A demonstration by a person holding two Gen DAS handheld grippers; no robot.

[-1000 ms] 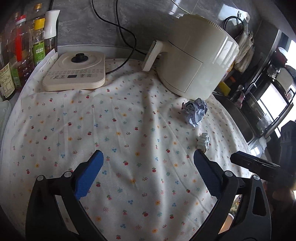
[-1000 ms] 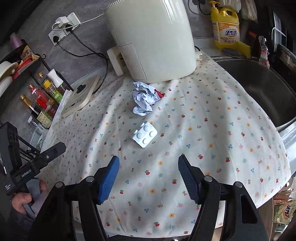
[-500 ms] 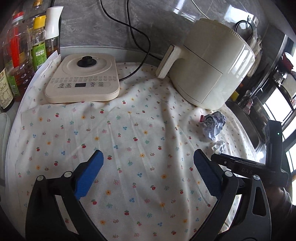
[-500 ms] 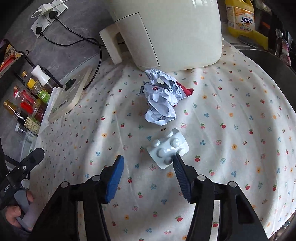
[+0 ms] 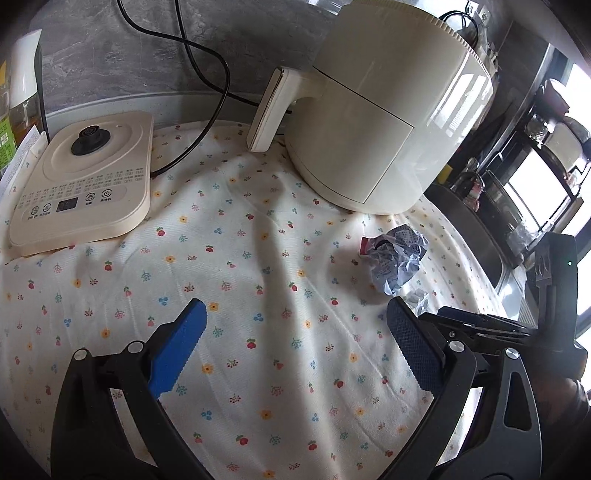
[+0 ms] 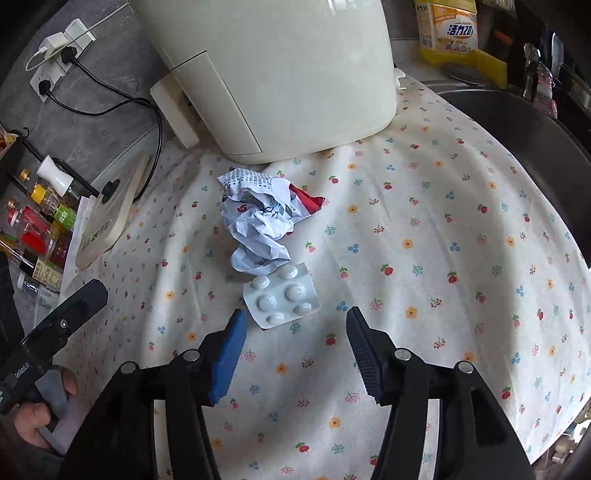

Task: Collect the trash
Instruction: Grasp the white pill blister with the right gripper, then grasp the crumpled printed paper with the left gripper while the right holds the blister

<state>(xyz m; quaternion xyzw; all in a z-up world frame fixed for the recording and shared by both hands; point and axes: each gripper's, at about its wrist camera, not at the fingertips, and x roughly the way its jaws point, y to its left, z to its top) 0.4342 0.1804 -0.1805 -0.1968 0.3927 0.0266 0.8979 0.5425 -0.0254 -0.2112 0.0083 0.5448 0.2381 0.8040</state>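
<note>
A crumpled white printed paper ball (image 6: 258,221) with a red scrap lies on the flowered cloth in front of the air fryer. A white pill blister pack (image 6: 282,295) lies just in front of it. My right gripper (image 6: 295,325) is open, low over the cloth, its fingertips just short of the blister pack. In the left wrist view the paper ball (image 5: 397,258) sits right of centre and the blister pack (image 5: 417,297) peeks out beside my right finger. My left gripper (image 5: 295,325) is open and empty above the cloth.
A cream air fryer (image 6: 266,70) stands behind the trash. A flat cream kettle base (image 5: 81,181) with a black cord sits at the left. Sauce bottles (image 6: 40,221) line the left edge. A dark sink (image 6: 535,140) and yellow detergent bottle (image 6: 447,29) are at the right.
My right gripper has moved forward and down towards the blister pack, staying open. The left gripper has moved closer to the appliances and paper ball, still open.
</note>
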